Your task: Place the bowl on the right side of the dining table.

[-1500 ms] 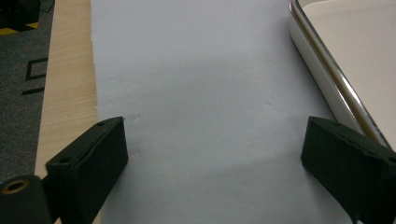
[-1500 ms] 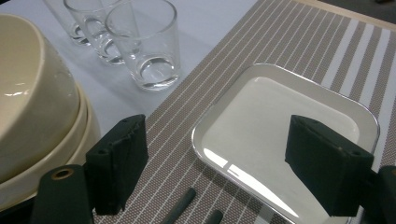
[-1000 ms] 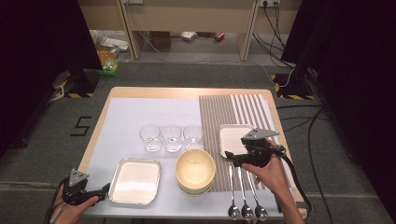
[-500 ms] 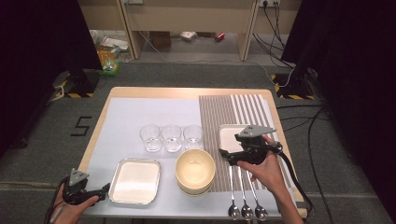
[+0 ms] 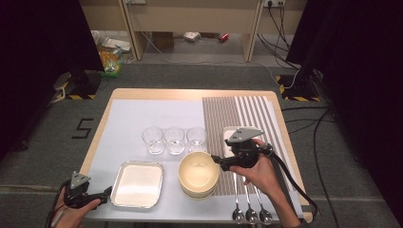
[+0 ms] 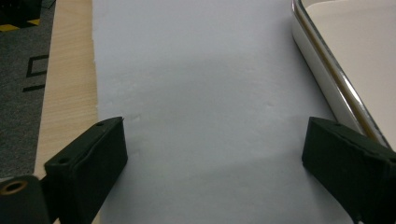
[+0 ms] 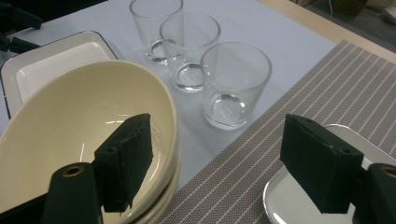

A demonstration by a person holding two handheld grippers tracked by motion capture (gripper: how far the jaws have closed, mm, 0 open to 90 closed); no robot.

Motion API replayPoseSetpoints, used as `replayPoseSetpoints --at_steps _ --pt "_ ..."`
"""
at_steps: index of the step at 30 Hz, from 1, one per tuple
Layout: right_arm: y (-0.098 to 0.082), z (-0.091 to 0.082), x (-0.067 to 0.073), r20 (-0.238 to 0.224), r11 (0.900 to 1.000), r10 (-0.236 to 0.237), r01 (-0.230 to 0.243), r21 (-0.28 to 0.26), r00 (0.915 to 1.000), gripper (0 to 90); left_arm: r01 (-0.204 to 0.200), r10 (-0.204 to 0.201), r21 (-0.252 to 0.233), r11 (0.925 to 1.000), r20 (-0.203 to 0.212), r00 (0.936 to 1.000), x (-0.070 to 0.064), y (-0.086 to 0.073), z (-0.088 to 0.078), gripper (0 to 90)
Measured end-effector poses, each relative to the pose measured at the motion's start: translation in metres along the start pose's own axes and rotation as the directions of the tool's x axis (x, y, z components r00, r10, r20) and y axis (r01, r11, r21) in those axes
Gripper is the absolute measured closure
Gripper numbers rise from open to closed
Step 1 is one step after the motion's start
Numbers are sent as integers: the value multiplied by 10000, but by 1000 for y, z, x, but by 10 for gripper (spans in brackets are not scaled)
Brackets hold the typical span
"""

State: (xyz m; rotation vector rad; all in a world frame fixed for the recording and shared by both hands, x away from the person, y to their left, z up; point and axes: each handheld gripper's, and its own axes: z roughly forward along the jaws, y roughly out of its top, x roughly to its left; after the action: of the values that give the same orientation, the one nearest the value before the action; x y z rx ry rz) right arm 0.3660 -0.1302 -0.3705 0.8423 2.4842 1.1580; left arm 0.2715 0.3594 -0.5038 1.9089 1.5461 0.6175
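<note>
My right gripper (image 5: 219,162) points left, its tips at the right rim of a stack of cream bowls (image 5: 198,173). In the right gripper view the right gripper (image 7: 219,136) is open. One jaw hangs over the inside of the top bowl (image 7: 70,126), the other over a small steel-rimmed plate (image 7: 289,200). Its jaws have just been closing a little; the bowl's rim lies between them and neither pad presses on it. My left gripper (image 5: 107,192) rests open at the table's front left. Nothing is between its jaws (image 6: 215,158), and they are just left of a rectangular white tray (image 6: 345,60).
Three clear glasses (image 5: 174,139) stand in a row behind the bowls. Three spoons (image 5: 247,204) lie on the striped placemat (image 5: 237,111) under my right hand. The white tray (image 5: 138,184) sits left of the bowls. White paper (image 5: 142,114) covers the left of the table.
My right gripper has moved left from above the small plate to the rim of the bowls. The left gripper has stayed where it was.
</note>
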Motion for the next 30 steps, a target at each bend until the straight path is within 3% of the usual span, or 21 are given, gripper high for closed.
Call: replayPoseSetpoints --at_steps 3,13,25,28,30 --pt "4 6 4 -206 9998 -154 156 128 9997 286 9 -9 8 10000 9 10000 0 0 0 55" --pt "9 25 10 -964 9968 -677 716 368 9930 509 13 -13 -10 10000 13 10000 0 0 0 55" --pt "8 41 11 -1424 9883 -1045 1187 953 9843 629 -9 8 127 9999 28 10000 0 1 -1 59" --pt "11 43 12 -1441 9851 -1208 1365 1048 9822 655 -38 38 132 9999 25 10000 -2 3 -2 81" --pt "14 45 14 -1526 9828 -1233 1420 1182 9806 669 -217 216 152 9996 100 9997 -2 4 -5 157"
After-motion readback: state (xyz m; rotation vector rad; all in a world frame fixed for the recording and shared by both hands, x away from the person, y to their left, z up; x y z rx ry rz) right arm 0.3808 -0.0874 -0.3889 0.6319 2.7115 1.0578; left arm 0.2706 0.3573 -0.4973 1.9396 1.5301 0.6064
